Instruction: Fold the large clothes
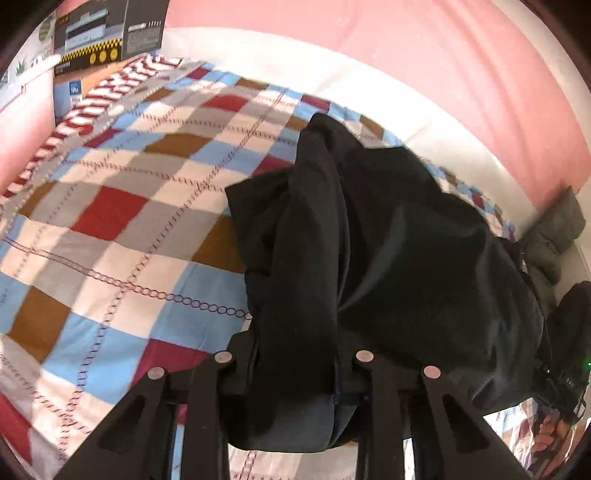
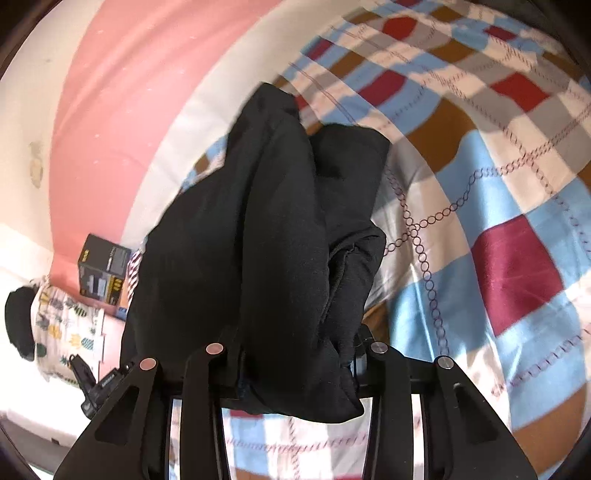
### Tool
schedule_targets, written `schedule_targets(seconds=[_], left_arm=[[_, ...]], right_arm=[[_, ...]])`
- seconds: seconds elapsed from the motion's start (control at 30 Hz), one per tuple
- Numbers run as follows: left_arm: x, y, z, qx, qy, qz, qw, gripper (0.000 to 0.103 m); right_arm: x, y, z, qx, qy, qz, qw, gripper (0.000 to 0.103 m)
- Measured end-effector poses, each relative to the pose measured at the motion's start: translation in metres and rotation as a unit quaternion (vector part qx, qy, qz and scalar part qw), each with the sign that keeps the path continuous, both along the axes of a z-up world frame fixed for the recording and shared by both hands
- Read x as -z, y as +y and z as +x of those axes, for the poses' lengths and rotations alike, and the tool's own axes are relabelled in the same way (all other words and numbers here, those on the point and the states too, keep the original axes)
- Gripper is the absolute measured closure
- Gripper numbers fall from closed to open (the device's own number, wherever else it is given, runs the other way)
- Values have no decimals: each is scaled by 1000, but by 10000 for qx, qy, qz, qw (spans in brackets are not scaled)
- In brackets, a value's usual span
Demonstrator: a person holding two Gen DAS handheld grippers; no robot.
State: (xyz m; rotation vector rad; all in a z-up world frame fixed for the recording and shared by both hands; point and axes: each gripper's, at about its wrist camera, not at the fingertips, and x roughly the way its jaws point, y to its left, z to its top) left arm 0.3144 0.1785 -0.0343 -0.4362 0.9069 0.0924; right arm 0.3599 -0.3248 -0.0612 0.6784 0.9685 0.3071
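A large black garment [image 1: 388,240] hangs bunched up over a checked bedspread [image 1: 129,221] of red, blue, brown and white squares. In the left wrist view my left gripper [image 1: 295,365] is shut on a thick fold of it, and the cloth covers the fingertips. The right wrist view shows the same black garment [image 2: 258,221] rising from my right gripper [image 2: 295,362], which is shut on another bunched fold above the bedspread [image 2: 498,184]. A hand [image 1: 554,432] holding the other black device shows at the lower right edge of the left wrist view.
A dark printed cardboard box [image 1: 107,33] [image 2: 105,273] stands at the bed's far end by a pink wall [image 1: 406,55]. A pineapple-print pillow [image 2: 62,325] lies near it. A grey cloth [image 1: 554,236] sits at the bed's edge.
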Motion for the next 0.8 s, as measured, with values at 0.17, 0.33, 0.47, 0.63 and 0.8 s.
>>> schedule_targets(seconds=[0.17,0.33,0.47,0.63,0.8], left_arm=[[-24,0,-47,216,-132,-20,9997,74],[-27,-3,-114,304,-133,-219,9992,74],[-18,-9,-180,337,-43,-352,9988,74],[-3,-13,-256,322,169,-518,9980,74],[9,-14,-298,281,280,-593,9975,73]], right_arm=[[-25,-4,-40,-108,-111,44,9999,65],[-29,-14,-107,-107,28,72,9999,65],[-19,-22,-169,-69,243,71,9997,65],[-3,-28,-230,-52,571,8,9984,65],[12,-30,-275,-22,740,23,9973,63]])
